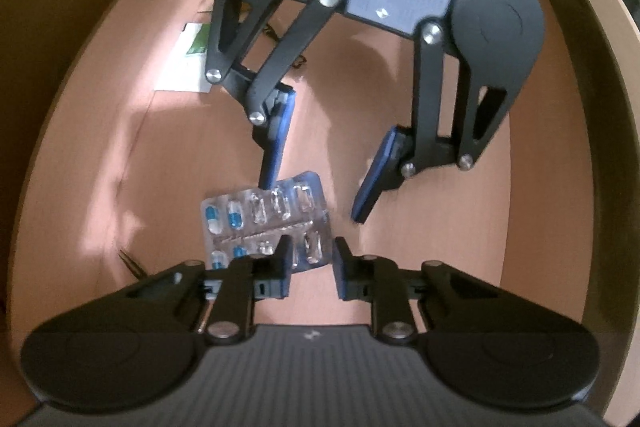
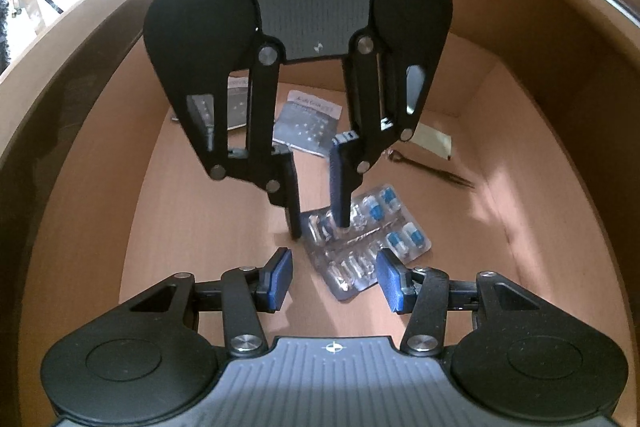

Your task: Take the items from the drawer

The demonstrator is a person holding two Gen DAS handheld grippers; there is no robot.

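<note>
Pale wood laminate lines the drawer (image 2: 208, 227), and the step in hand looks like the first pick: getting a grip on the blister pack (image 1: 264, 219) of blue-and-white capsules, which lies flat on the drawer floor about midway between the side walls.

The left gripper (image 1: 312, 265) points steeply down at the pack. Its jaws stand a narrow gap apart, with one corner of the pack between them. In the right wrist view one of its fingers (image 2: 340, 203) rests its tip on top of the pack, while the other comes down just beside the pack's edge on the bare floor. I see no pinch across the foil yet, so I judge the pack is not held.

The right gripper (image 2: 336, 279) faces it from the opposite side with its jaws well apart. The pack's near end lies below and between them, touched by neither pad.

Because the pack is thin and flat, the next move probably calls for tipping or sliding one edge up so a pad can get under it, then closing and lifting.

Toward the back wall lie foil sachets (image 2: 310, 123), and tweezers (image 2: 440, 173) lie near the back right corner, all well apart from the pack.
</note>
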